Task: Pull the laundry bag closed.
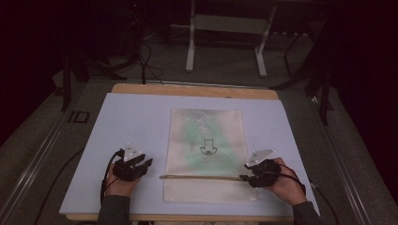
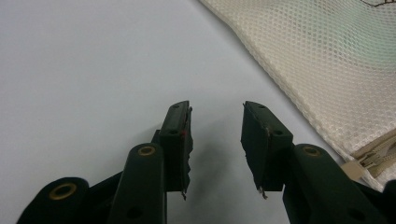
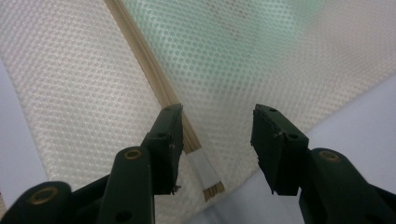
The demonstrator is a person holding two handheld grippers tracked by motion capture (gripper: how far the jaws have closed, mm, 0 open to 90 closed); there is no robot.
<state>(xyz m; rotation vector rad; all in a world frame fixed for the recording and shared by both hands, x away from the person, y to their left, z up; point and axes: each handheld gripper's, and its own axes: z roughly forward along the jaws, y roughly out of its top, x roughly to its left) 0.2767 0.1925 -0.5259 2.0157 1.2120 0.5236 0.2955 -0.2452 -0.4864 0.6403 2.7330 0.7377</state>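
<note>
A cream mesh bag [image 1: 206, 187] lies flat in the middle of a pale mat [image 1: 131, 122], with something green [image 1: 197, 136] showing through it and a small black print [image 1: 206, 147] on top. A tan zipper strip [image 1: 202, 177] runs across its lower part. My left gripper [image 1: 146, 165] rests on the mat just left of the bag, open [image 2: 215, 109] with nothing between its jaws; the zipper's end [image 2: 369, 161] lies to its right. My right gripper [image 1: 246, 178] hovers at the bag's right edge, open [image 3: 217, 112] over the mesh, with the zipper strip's end [image 3: 205, 175] beside one jaw.
The mat covers a wooden tabletop [image 1: 192, 90]. Metal rails [image 1: 37, 159] run along both sides of the table. Behind it stand the white legs of a frame [image 1: 190, 51] and loose cables [image 1: 145, 65] on a dark floor. Bare mat surrounds the bag.
</note>
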